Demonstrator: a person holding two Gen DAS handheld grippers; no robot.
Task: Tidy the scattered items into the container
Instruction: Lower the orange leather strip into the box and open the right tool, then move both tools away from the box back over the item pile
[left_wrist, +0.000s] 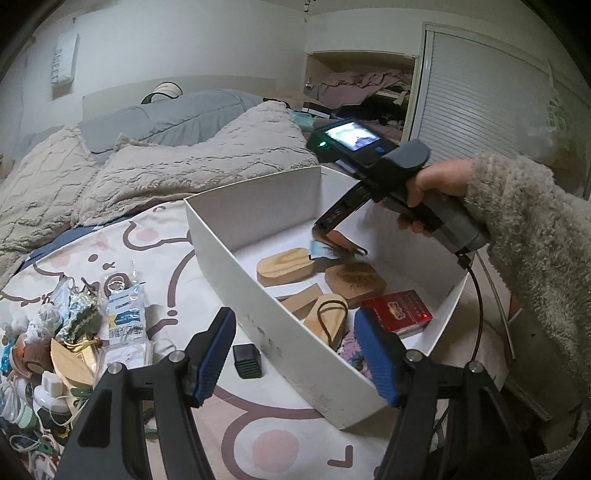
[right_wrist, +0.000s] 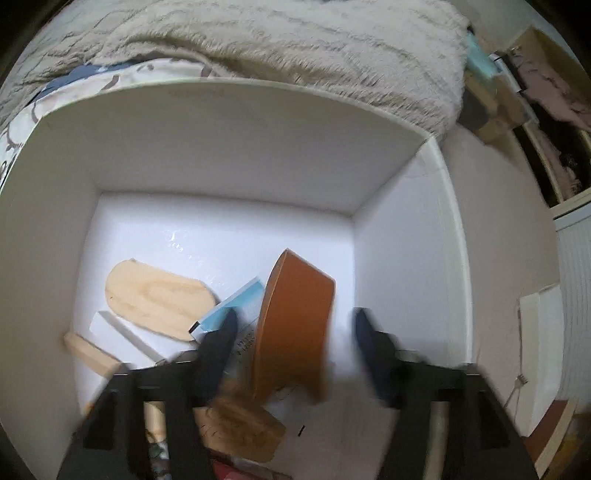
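A white box (left_wrist: 258, 206) stands on the bed. On its floor lie a wooden oval (left_wrist: 284, 266), a second wooden slab (left_wrist: 354, 278), a red pack (left_wrist: 395, 310) and a wooden sandal shape (left_wrist: 330, 317). My right gripper (left_wrist: 338, 243), held in a hand, points steeply down into the box. In the right wrist view its jaws (right_wrist: 295, 332) stand open around a blurred orange-brown curved piece (right_wrist: 295, 295), and neither pad presses on it. A light blue packet (right_wrist: 236, 302) and the wooden oval (right_wrist: 159, 299) lie beneath. My left gripper (left_wrist: 295, 354) hangs open and empty over the box's near wall.
A heap of small items (left_wrist: 55, 332) and a clear plastic packet (left_wrist: 125, 314) lie on the patterned sheet at the left. A small black block (left_wrist: 247, 360) sits beside the box. A fluffy blanket (left_wrist: 166, 162) lies behind, and an open closet (left_wrist: 362, 92) is farther back.
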